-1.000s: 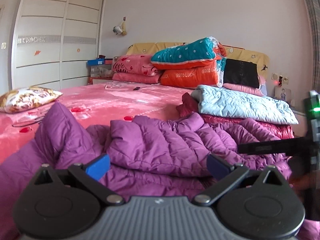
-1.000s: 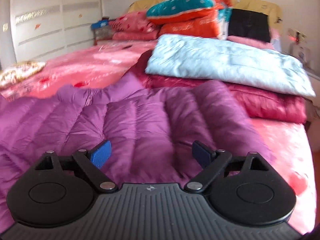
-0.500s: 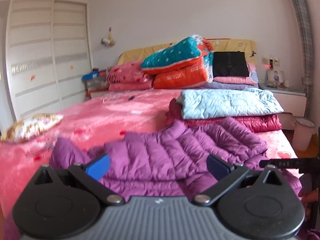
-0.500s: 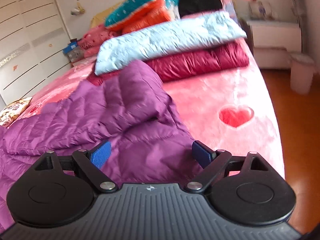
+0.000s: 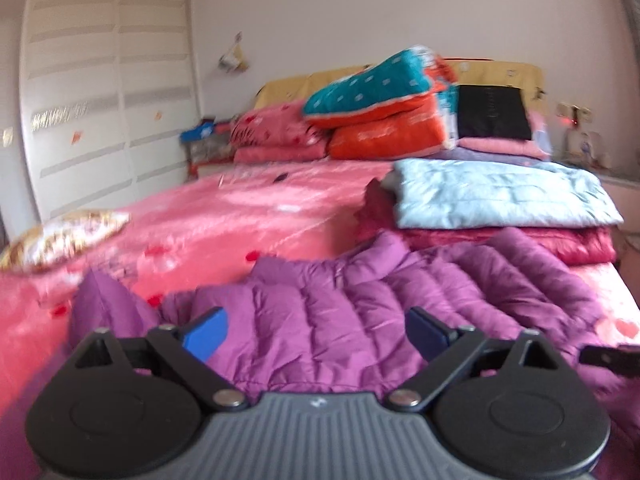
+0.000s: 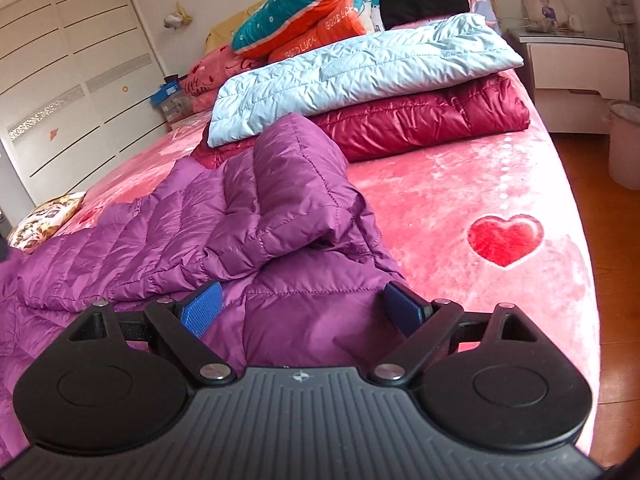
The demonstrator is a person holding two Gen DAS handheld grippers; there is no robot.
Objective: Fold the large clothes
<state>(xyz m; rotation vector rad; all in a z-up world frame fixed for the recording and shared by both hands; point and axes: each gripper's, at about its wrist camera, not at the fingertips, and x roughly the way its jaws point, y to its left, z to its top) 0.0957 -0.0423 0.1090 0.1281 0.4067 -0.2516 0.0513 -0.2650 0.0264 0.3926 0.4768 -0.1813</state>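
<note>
Right wrist view: I'm hovering both grippers, right gripper (image 6: 302, 306) and left gripper (image 5: 316, 330), jaws apart and empty, the left's just narrowing; purple jacket (image 6: 248, 216) lies half-folded, two folded jackets (image 6: 400, 92) already stacked.

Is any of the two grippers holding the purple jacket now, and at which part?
Nothing is held. The left gripper and the right gripper both stand open above the purple jacket; the left jaws have just been closing slightly, gripping nothing.

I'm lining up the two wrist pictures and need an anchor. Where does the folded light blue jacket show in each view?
Left wrist: light blue jacket right of centre, at mid-height, atop the dark red jacket.
Right wrist: light blue jacket in the upper middle, slanting up to the right, atop the dark red jacket.
Shared landmark: the teal and orange quilt behind it.
</note>
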